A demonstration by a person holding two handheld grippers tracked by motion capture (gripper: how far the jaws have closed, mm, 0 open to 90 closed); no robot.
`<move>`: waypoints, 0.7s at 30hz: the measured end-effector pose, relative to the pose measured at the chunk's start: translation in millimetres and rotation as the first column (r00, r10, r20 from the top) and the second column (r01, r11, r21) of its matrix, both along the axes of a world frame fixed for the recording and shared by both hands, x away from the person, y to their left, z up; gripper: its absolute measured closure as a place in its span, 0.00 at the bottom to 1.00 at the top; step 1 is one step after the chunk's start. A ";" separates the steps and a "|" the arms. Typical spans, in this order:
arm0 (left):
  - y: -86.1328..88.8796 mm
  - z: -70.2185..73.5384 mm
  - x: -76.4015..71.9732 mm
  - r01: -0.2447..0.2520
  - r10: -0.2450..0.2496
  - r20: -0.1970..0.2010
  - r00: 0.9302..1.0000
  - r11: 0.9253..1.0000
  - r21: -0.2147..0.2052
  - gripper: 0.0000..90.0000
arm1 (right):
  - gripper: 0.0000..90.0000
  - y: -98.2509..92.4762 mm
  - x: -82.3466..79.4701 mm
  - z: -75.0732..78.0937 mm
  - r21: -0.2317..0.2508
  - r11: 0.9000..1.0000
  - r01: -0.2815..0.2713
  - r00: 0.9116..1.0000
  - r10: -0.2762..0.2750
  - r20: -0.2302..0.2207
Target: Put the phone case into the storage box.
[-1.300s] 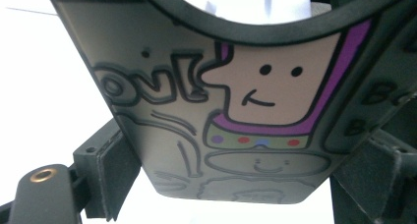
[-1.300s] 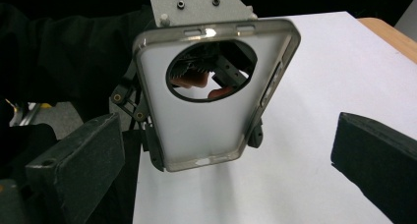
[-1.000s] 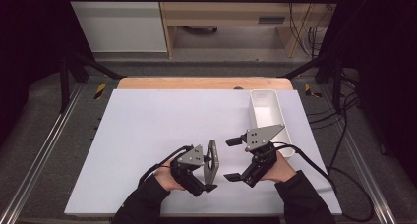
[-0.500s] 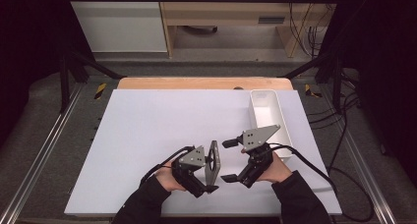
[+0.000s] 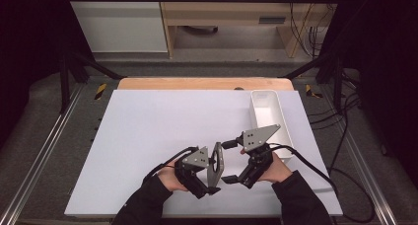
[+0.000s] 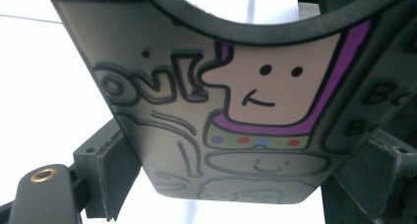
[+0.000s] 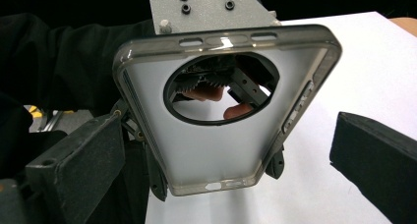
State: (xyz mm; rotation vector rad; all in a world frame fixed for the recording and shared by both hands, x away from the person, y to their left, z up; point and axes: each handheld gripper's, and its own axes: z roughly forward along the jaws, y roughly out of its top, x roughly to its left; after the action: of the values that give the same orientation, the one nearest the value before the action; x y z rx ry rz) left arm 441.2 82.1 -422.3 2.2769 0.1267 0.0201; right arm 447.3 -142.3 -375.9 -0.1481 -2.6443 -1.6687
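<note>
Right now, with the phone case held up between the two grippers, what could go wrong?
The left gripper clamps the phone case by its side edges only, above the table; a soft case might flex and pop free. The right gripper stands open beside it and could knock the case askew if it closes off-centre.

Phone case [image 5: 216,163] between grippers, left of tray [image 5: 268,117]

Wide rectangular table with matte white top [image 5: 162,136], pale wooden edge strip [image 5: 197,83] along far side. White oblong plastic bin [image 5: 268,117] sits directly on white top near far right corner, long side running along right edge, inside looks bare. Table stands within black metal frame [image 5: 64,72] on grey floor [image 5: 34,121].
</note>
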 end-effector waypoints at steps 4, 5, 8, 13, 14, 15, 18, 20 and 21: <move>-4.0 -0.3 0.8 0.015 -0.015 -0.007 1.000 1.000 0.009 0.13 | 0.01 1.6 -0.2 -2.2 -0.007 1.000 -0.006 1.000 0.006 0.001; -4.8 -0.2 0.9 0.018 -0.018 -0.007 1.000 1.000 0.011 0.13 | 0.01 2.0 0.0 -2.7 -0.012 1.000 -0.009 1.000 0.009 0.000; -6.7 0.2 1.1 0.030 -0.030 -0.007 1.000 0.999 0.019 0.13 | 0.01 2.7 0.3 -3.8 -0.011 1.000 -0.016 1.000 0.016 -0.001; -10.9 -0.5 1.0 0.047 -0.046 -0.007 0.999 0.998 0.036 0.13 | 0.03 2.9 0.1 -4.3 -0.015 1.000 -0.024 1.000 0.024 0.002; -12.0 -0.7 1.0 0.051 -0.050 -0.010 0.999 0.998 0.041 0.13 | 0.03 3.0 0.1 -4.6 -0.013 1.000 -0.029 1.000 0.029 0.001; -12.9 -0.9 0.9 0.054 -0.054 -0.006 0.999 0.998 0.043 0.13 | 0.03 3.2 0.1 -4.8 -0.014 0.999 -0.032 0.999 0.032 0.001; -14.5 -0.7 1.3 0.063 -0.063 -0.009 0.998 0.997 0.042 0.13 | 0.05 3.6 -0.1 -5.7 -0.020 0.999 -0.039 0.999 0.039 0.001; -14.9 -0.4 1.2 0.065 -0.065 -0.010 0.998 0.997 0.039 0.13 | 0.06 3.4 -0.5 -6.0 -0.026 0.999 -0.047 0.999 0.048 0.008; -14.9 -0.1 1.2 0.067 -0.067 -0.010 0.998 0.997 0.038 0.13 | 0.07 3.3 -0.8 -6.0 -0.027 0.998 -0.054 0.998 0.054 0.008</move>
State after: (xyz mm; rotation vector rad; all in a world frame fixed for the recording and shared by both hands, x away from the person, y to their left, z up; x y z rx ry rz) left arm 442.3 67.2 -422.4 2.3181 0.0548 -0.0227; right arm 446.5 -139.0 -381.9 -0.0684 -2.6525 -1.6229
